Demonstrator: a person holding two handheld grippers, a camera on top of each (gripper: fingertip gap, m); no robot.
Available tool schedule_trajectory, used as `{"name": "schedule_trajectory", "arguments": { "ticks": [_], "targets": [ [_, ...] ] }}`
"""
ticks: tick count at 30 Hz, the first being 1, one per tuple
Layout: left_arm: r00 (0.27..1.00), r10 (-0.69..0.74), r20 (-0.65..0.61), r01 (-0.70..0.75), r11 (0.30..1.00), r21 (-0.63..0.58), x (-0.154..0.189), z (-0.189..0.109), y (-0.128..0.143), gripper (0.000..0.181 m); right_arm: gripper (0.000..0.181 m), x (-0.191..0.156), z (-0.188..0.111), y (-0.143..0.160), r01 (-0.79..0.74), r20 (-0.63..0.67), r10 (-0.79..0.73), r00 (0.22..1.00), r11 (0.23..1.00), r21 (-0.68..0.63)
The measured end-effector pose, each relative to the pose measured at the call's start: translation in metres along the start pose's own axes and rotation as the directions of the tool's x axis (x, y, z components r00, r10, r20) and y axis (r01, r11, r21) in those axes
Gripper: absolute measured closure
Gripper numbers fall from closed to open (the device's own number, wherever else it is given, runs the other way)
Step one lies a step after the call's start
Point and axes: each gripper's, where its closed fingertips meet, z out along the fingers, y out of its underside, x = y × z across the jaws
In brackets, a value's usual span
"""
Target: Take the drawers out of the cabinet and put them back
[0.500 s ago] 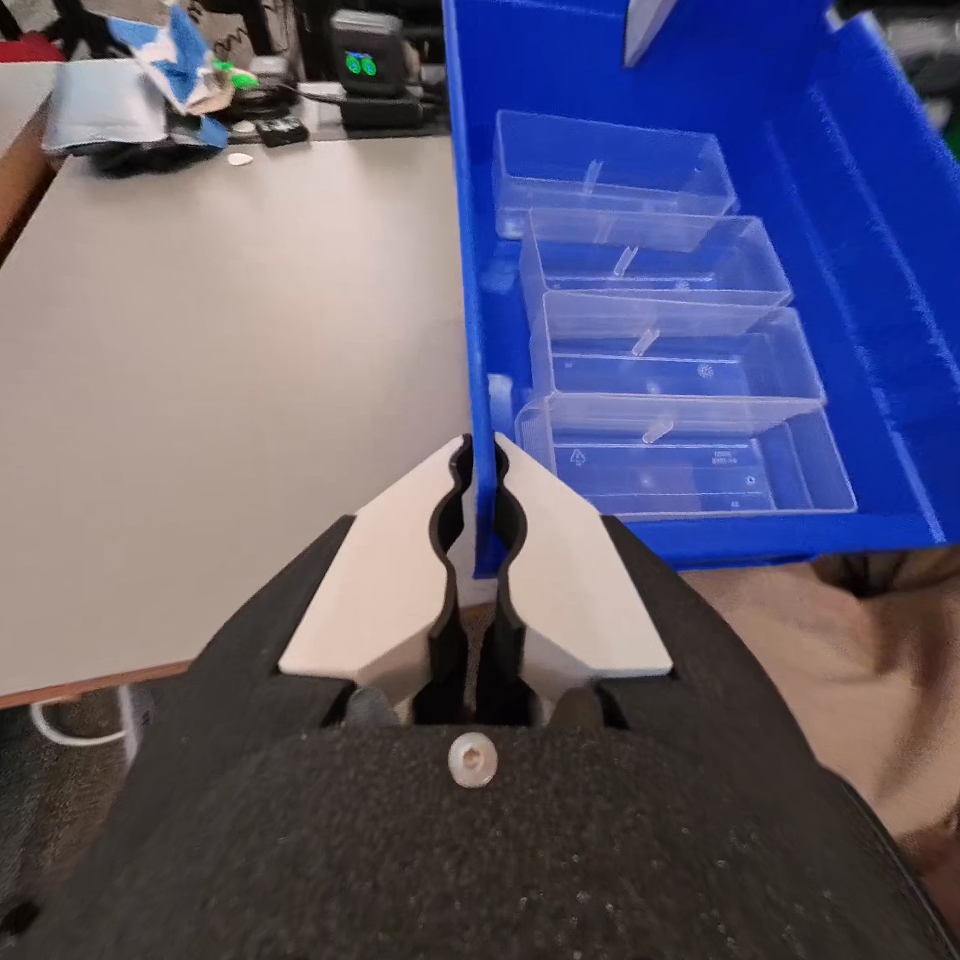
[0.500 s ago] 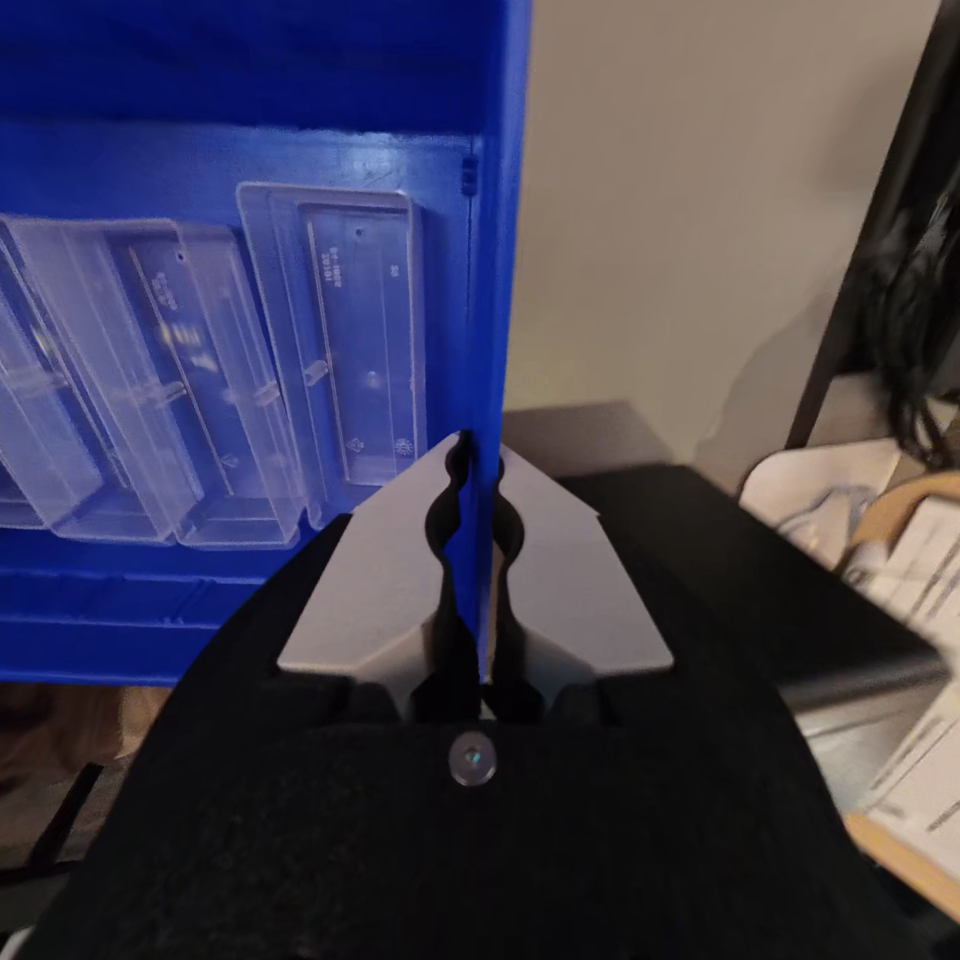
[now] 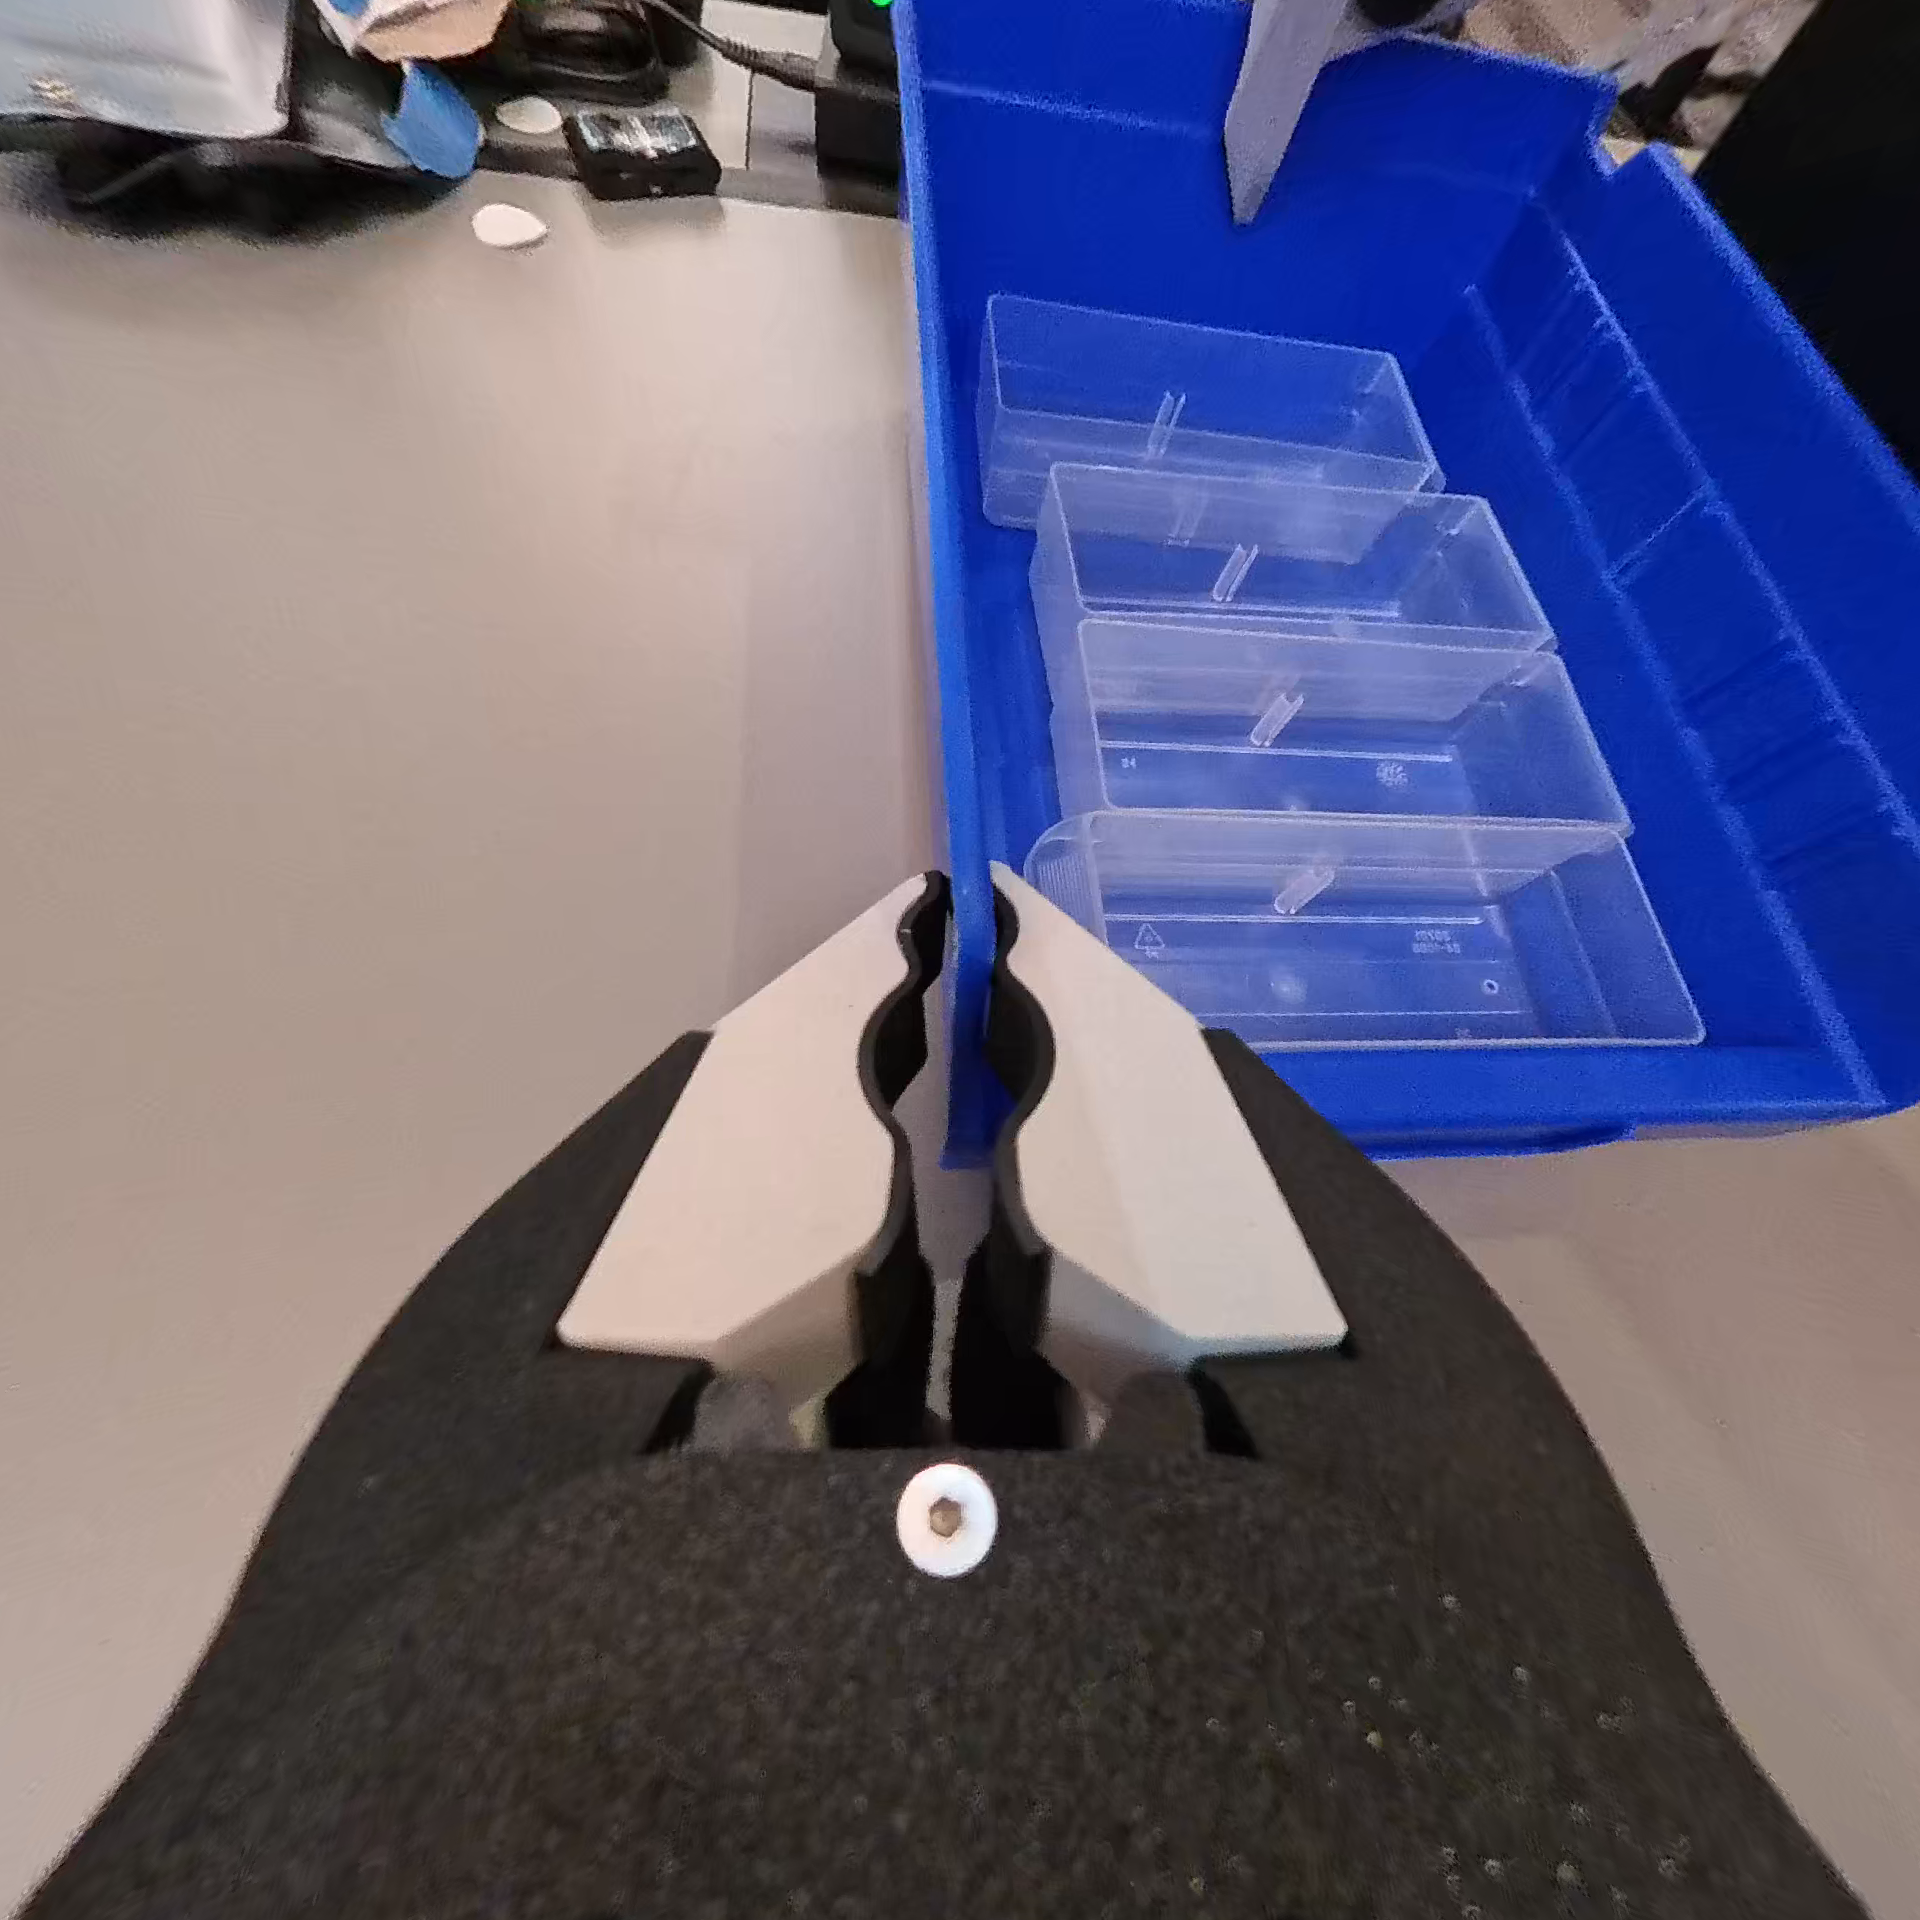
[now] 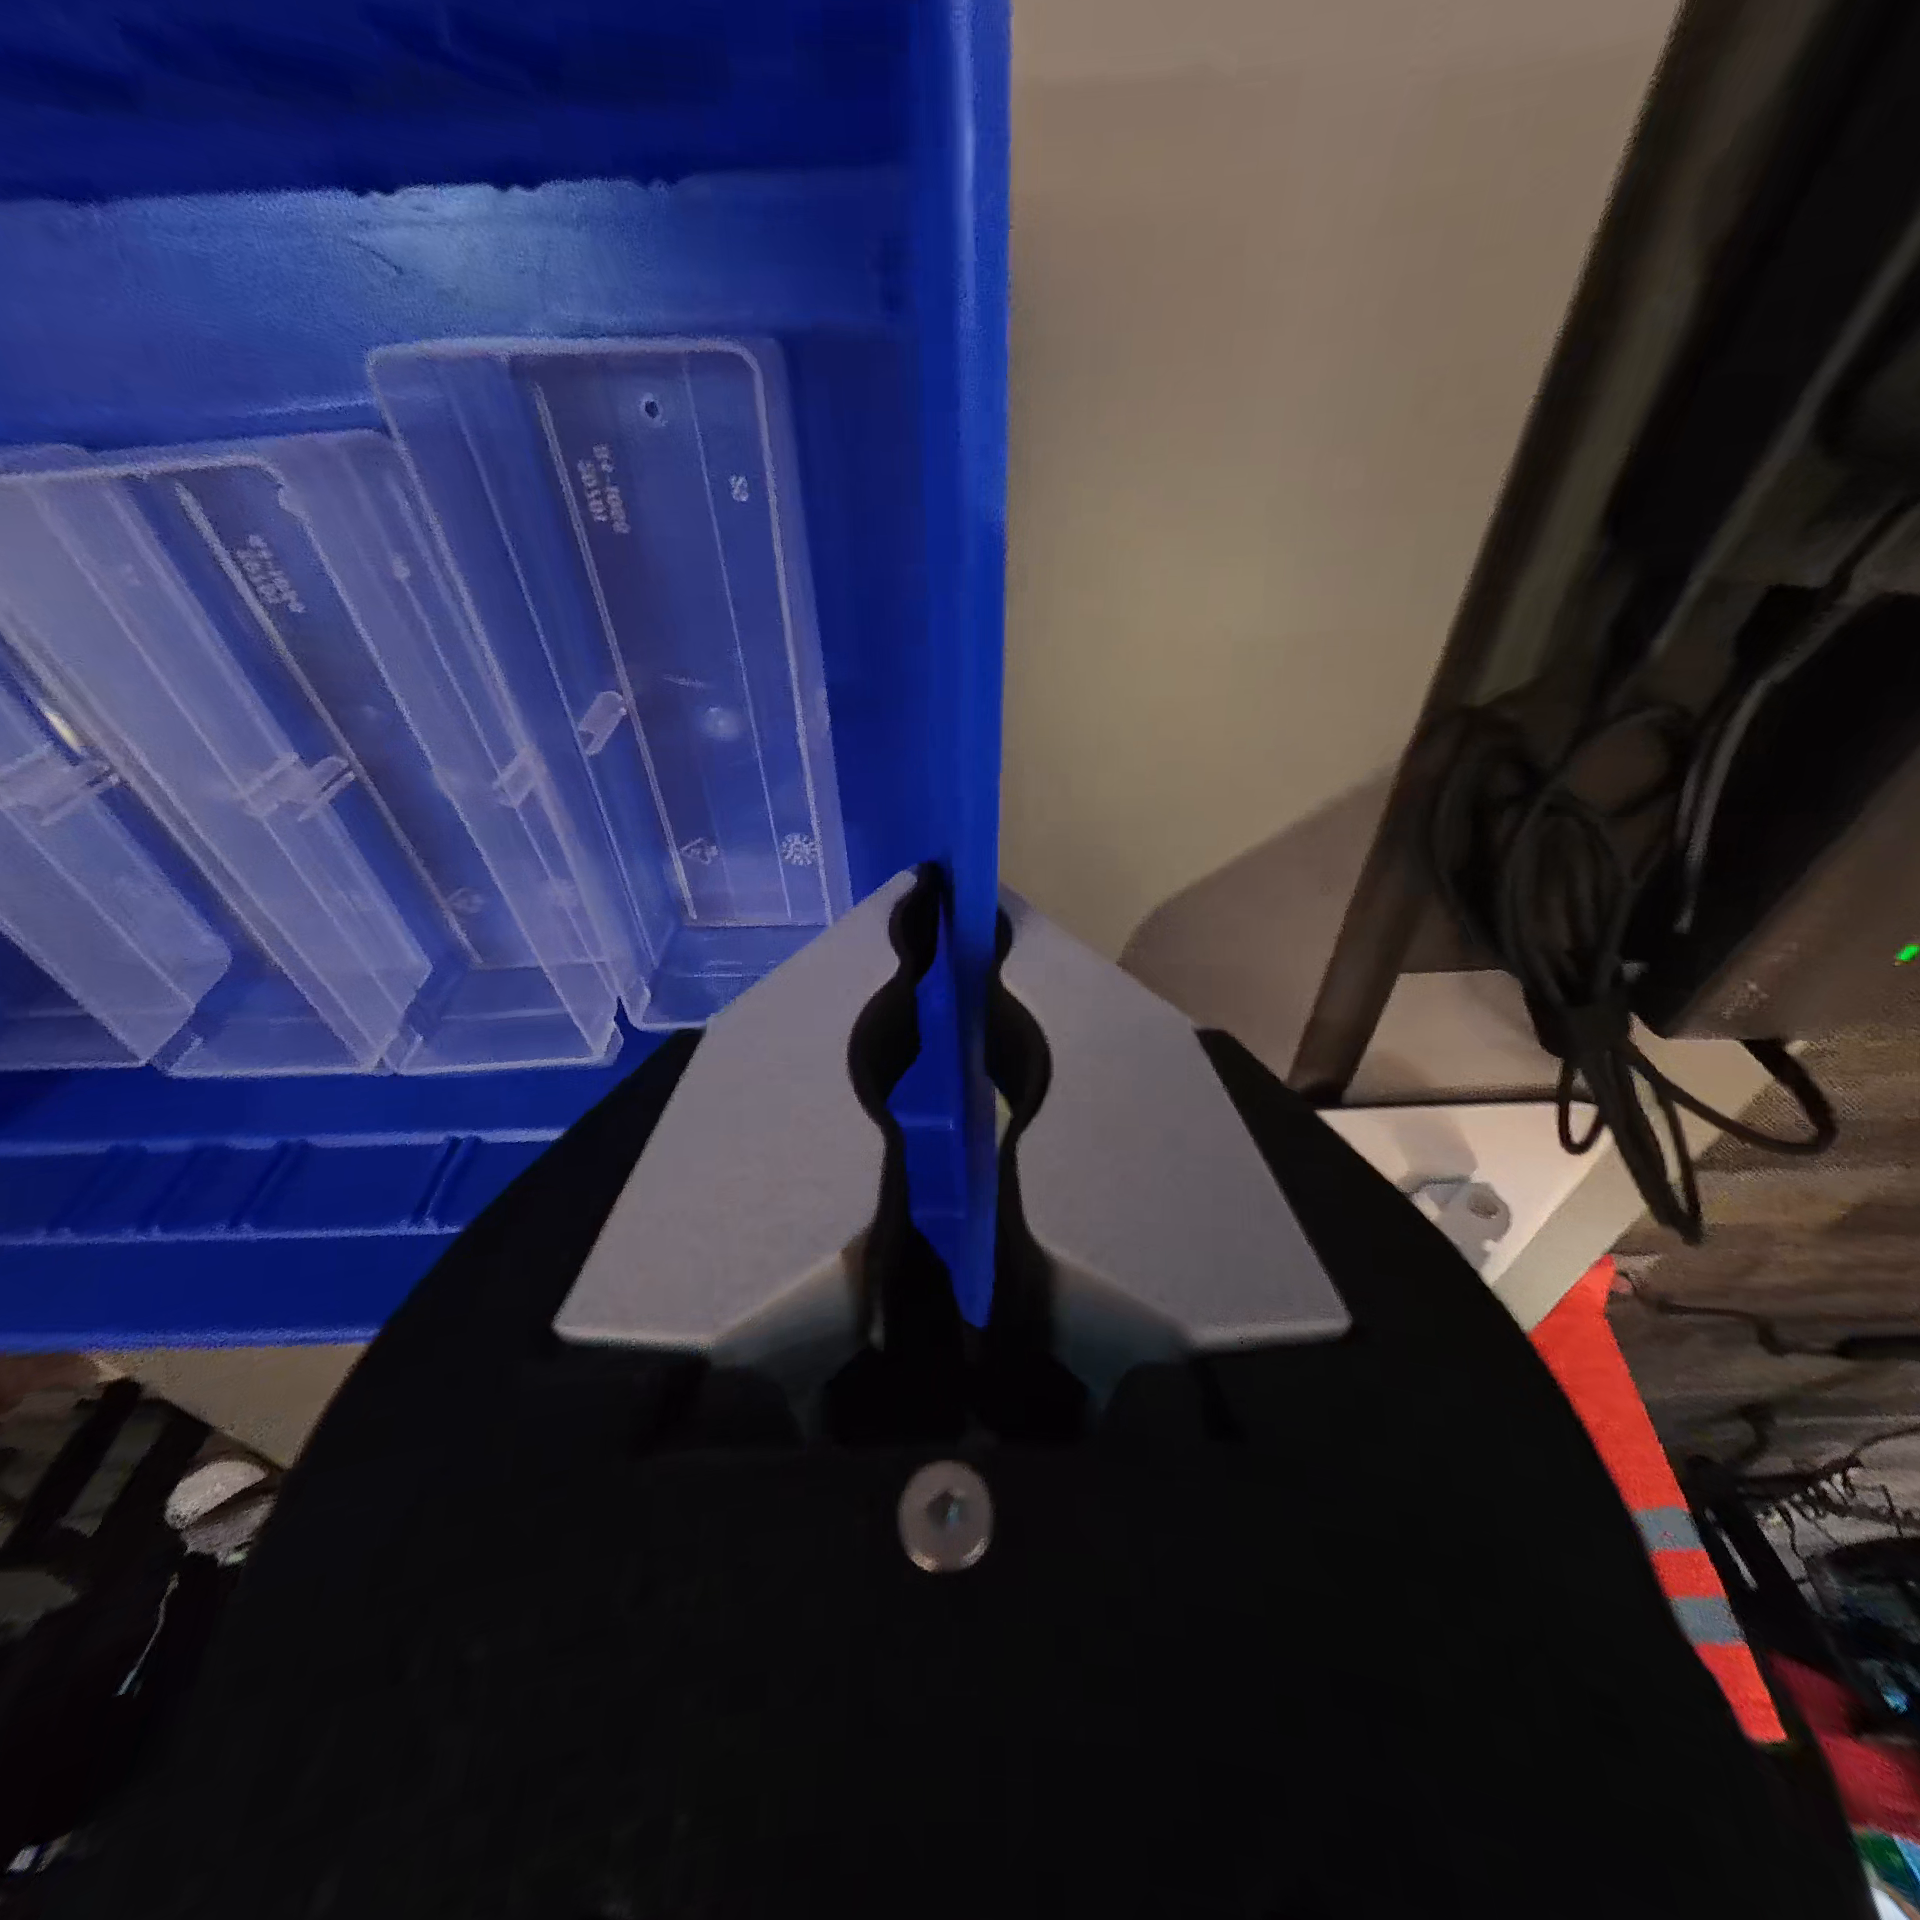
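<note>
- Left gripper [image 3: 968,894], black-bodied with pale wedge fingers, is pinching the near left wall of a large blue plastic bin [image 3: 940,520]; its jaws are standing narrow with the wall between them, though a sliver of gap is showing on the left side of that wall.
- Right gripper [image 4: 961,888], of the same build, is clamping the bin's [image 4: 966,520] right wall, jaws narrow and pressing the blue edge from both sides.
- Four clear rectangular plastic drawers are lying inside the bin in an overlapping row, each leaning on the next: the nearest drawer [image 3: 1403,971] at 3 o'clock of the left gripper's tip, the second drawer [image 3: 1351,748] and third drawer [image 3: 1288,582] towards 2 o'clock, the farthest drawer [image 3: 1195,416] at about 1 o'clock.
- From the right wrist view, the end drawer [image 4: 665,644] is sitting just beside the clamped wall, at 10 o'clock of the gripper tip, with others running off towards 9 o'clock.
- No cabinet is appearing in either view.
- Beige tabletop [image 3: 416,675] is lying under the bin, spreading towards 9 o'clock in the left wrist view.
- At 11 o'clock, far off on the table, a small white oval disc [image 3: 509,225] and a black box-shaped device [image 3: 641,151] are sitting near each other.
- A pale finger of the right gripper [image 3: 1273,104] is showing at 12 o'clock over the bin's far wall.
- At 2 o'clock in the right wrist view, bundled black cables [image 4: 1558,862] are hanging from a dark stand.
</note>
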Motion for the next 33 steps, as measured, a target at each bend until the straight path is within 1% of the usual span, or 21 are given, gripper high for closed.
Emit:
{"name": "schedule_trajectory", "arguments": {
  "ticks": [2,5,7,9,11,13,14,15,17,19,20,21,22,23,24,25,27,29,31,32,33],
  "targets": [
    [1.0,0.0,0.006,0.001,1.0,-0.023,0.0,0.014,-0.002,0.179,0.174,0.013,0.004,0.003,-0.002,-0.024,0.001,1.0,1.0,-0.027],
    [0.999,0.001,0.043,-0.001,1.0,-0.019,-0.002,0.02,-0.007,0.18,0.174,0.021,0.003,-0.004,-0.023,-0.033,0.023,0.999,0.999,0.022],
    [0.998,0.0,0.056,0.002,1.0,-0.026,-0.002,0.021,-0.007,0.18,0.169,0.023,-0.008,-0.005,-0.027,-0.079,0.032,0.996,0.998,0.057],
    [0.998,-0.018,0.057,0.02,0.999,-0.036,-0.004,0.018,-0.006,0.176,0.151,0.021,-0.039,-0.013,-0.044,-0.137,0.069,0.988,0.984,0.175],
    [0.994,-0.079,0.075,0.081,0.996,-0.022,-0.01,0.007,-0.01,0.15,0.143,0.009,-0.087,-0.018,-0.04,-0.191,0.11,0.975,0.941,0.337],
    [0.987,-0.149,0.065,0.147,0.989,0.036,-0.008,-0.014,-0.019,0.142,0.143,-0.018,-0.142,-0.013,-0.028,-0.225,0.17,0.959,0.85,0.525],
    [0.982,-0.173,0.069,0.169,0.983,0.068,-0.005,-0.027,-0.022,0.14,0.142,-0.041,-0.168,-0.006,-0.023,-0.208,0.194,0.959,0.781,0.624],
    [0.978,-0.193,0.079,0.185,0.977,0.103,-0.001,-0.04,-0.024,0.14,0.139,-0.069,-0.191,0.005,-0.021,-0.171,0.208,0.963,0.693,0.721],
    [0.973,-0.223,0.067,0.207,0.96,0.19,0.016,-0.067,-0.028,0.14,0.137,-0.128,-0.223,0.045,-0.029,-0.101,0.227,0.969,0.506,0.862],
    [0.972,-0.224,0.065,0.198,0.941,0.275,0.033,-0.09,-0.028,0.142,0.137,-0.177,-0.234,0.101,-0.021,-0.069,0.285,0.956,0.301,0.953],
    [0.975,-0.215,0.065,0.184,0.932,0.313,0.041,-0.1,-0.025,0.144,0.134,-0.197,-0.231,0.133,-0.011,-0.061,0.336,0.94,0.206,0.978],
    [0.98,-0.193,0.054,0.164,0.925,0.343,0.05,-0.106,-0.021,0.146,0.133,-0.211,-0.22,0.172,-0.014,-0.039,0.431,0.902,0.12,0.993],
    [0.985,-0.164,0.05,0.135,0.922,0.363,0.057,-0.111,-0.016,0.149,0.13,-0.223,-0.206,0.213,-0.001,-0.026,0.528,0.849,0.051,0.999],
    [0.99,-0.128,0.05,0.103,0.929,0.356,0.063,-0.114,-0.01,0.15,0.13,-0.234,-0.185,0.254,-0.002,-0.001,0.619,0.786,0.003,1.0],
    [0.994,-0.097,0.049,0.075,0.939,0.335,0.068,-0.117,-0.007,0.151,0.131,-0.246,-0.16,0.294,-0.023,0.04,0.701,0.712,-0.034,0.999],
    [0.996,-0.073,0.045,0.054,0.941,0.334,0.071,-0.121,-0.008,0.151,0.13,-0.258,-0.131,0.328,-0.064,0.077,0.752,0.654,-0.047,0.997],
    [0.999,-0.038,0.025,0.027,0.935,0.353,0.076,-0.126,-0.005,0.152,0.124,-0.283,-0.067,0.386,-0.206,0.164,0.823,0.544,-0.058,0.977],
    [0.999,-0.049,0.02,0.041,0.951,0.306,0.075,-0.124,0.007,0.152,0.118,-0.308,-0.024,0.43,-0.303,0.252,0.856,0.452,-0.118,0.946],
    [0.998,-0.053,0.014,0.047,0.957,0.288,0.076,-0.125,0.012,0.151,0.115,-0.329,0.003,0.461,-0.325,0.3,0.871,0.389,-0.175,0.93],
    [0.999,-0.039,0.028,0.029,0.955,0.294,0.076,-0.127,0.012,0.151,0.115,-0.337,0.015,0.475,-0.322,0.298,0.887,0.352,-0.184,0.929],
    [0.999,-0.019,0.046,0.004,0.957,0.292,0.075,-0.128,0.013,0.151,0.114,-0.34,0.019,0.483,-0.331,0.287,0.892,0.348,-0.17,0.928]
  ]
}}
